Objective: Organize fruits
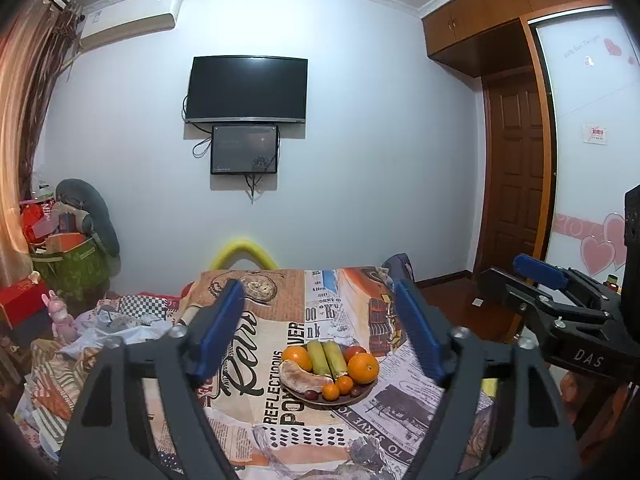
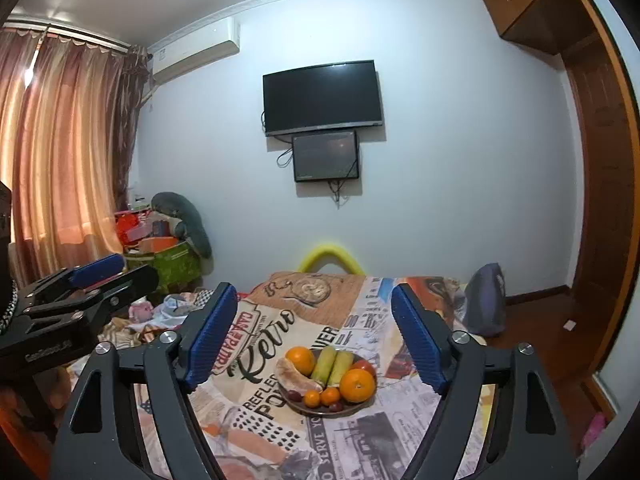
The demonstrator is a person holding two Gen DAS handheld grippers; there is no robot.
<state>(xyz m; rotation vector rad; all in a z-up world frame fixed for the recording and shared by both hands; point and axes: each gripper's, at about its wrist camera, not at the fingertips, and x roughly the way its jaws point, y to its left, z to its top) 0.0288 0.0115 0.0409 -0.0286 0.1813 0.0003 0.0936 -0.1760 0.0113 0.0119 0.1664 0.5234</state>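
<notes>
Both wrist views, fruit plate on the counter. The left gripper [image 1: 320, 324] and the right gripper [image 2: 312, 332] were held level above the near edge of the counter [image 1: 280, 432], side by side, each with its ribbed blue fingers [image 1: 218, 332] spread wide and nothing between them. The plate [image 1: 340, 400], a shallow dark dish, sat near the middle of the printed newspaper-pattern cloth, well apart from both grippers. It carried two large oranges [image 1: 363, 367], two small tangerines [image 1: 330, 391], two pale green stalk-like pieces [image 1: 328, 356] lying side by side, a pale, rough-skinned crescent piece [image 1: 304, 376], a red fruit [image 1: 354, 350] partly hidden behind the near orange, and a few dark grapes [image 1: 310, 394].

Handling, as judged: the oranges were likely firm, round and moderately heavy, best taken across the widest part so that they could not roll out. The tangerines and grapes looked small and soft-skinned, calling for a light squeeze. The green pieces appeared stiff and long, best gripped across the middle. The cloth was wrinkled and could slide under the plate.
</notes>
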